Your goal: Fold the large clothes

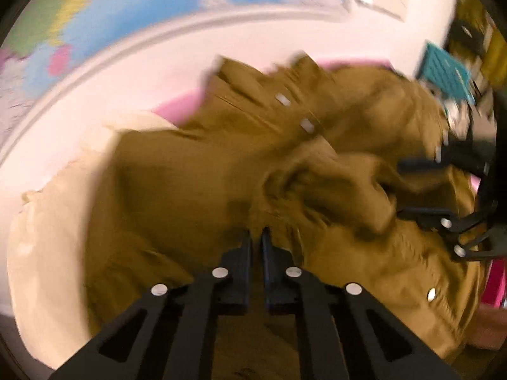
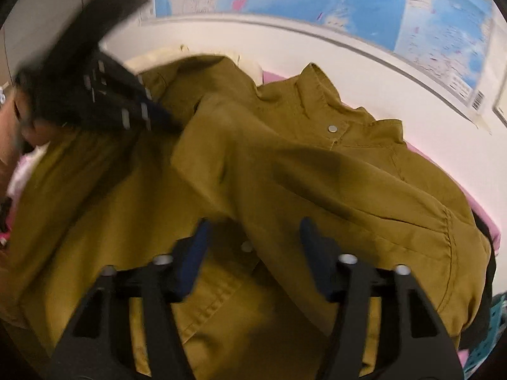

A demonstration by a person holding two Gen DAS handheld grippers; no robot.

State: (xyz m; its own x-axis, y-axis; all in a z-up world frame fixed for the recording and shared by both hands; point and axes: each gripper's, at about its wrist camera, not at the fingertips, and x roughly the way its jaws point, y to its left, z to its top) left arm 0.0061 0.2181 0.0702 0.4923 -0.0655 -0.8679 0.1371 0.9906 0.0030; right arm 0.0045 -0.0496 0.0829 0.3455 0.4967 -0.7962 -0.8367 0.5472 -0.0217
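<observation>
jacket place: the mustard jacket (image 2: 285, 174) lies spread on a pink sheet (image 2: 418, 152), against a white wall with a map (image 2: 364, 9) on it, right under both my grippers.
jacket axis: its long axis runs from my near edge away to the wall; the collar (image 2: 312, 76) points at the wall and the lower body points back at me.
sleeve: one sleeve (image 2: 364, 196) lies folded across the front on a slant, from the far left down to the near right, ending in a gathered cuff.
jacket look: thin matte cloth, much creased, with stitched seams and a silver snap (image 2: 332, 128) under the collar.
left gripper (image 1: 256, 240): the fingers stand nearly together with only a sliver between them, tips down at the cloth; i cannot tell whether any fabric is pinched there, the picture is too smeared.
right gripper (image 2: 255, 231): jaws wide apart, hanging over the sleeve fold, pads not pressing on it.
only in the left view: a cream cloth (image 1: 47, 221) beside the jacket's left edge, a teal basket (image 1: 446, 72) far right, and a row of snaps down the front.
only in the right view: sharp detail of collar and cuff, and the left gripper as a dark blur at upper left, its tip on the cloth.
</observation>
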